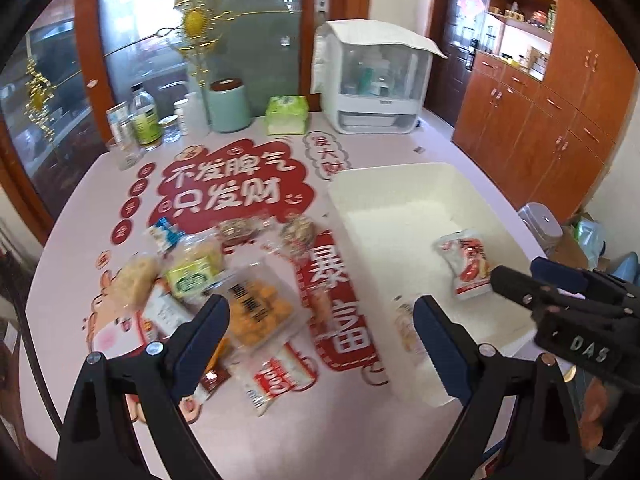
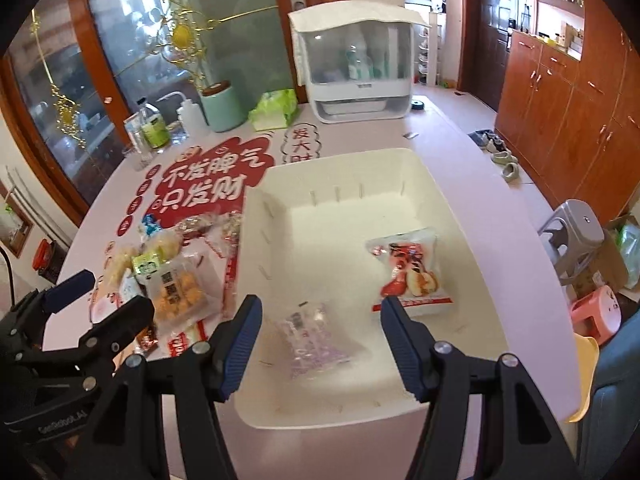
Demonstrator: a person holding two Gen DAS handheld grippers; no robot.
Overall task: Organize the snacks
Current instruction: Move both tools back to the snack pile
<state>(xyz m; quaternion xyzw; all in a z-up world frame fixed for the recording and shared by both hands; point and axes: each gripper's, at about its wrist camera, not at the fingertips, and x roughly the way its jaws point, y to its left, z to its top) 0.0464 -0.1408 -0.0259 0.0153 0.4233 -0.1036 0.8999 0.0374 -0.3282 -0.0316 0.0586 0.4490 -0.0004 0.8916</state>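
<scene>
A white bin (image 2: 472, 248) (image 1: 360, 184) stands on the table. In it lie a red-and-white snack packet (image 2: 408, 272) (image 1: 466, 264) and a clear packet (image 2: 312, 334) (image 1: 404, 326). Left of the bin lies a pile of snacks: a clear tray of orange balls (image 1: 256, 308) (image 2: 178, 292), a green-labelled pack (image 1: 192, 276), a red-and-white packet (image 1: 276, 376) and others. My left gripper (image 1: 320, 344) is open and empty above the table between pile and bin. My right gripper (image 2: 320, 344) is open and empty over the bin's near part.
At the table's back stand a white covered rack (image 1: 372, 80), a green tissue pack (image 1: 286, 114), a mint canister (image 1: 228, 104) and bottles (image 1: 146, 116). Wooden cabinets (image 1: 552, 120) stand to the right; stools (image 2: 572, 236) sit on the floor right of the table.
</scene>
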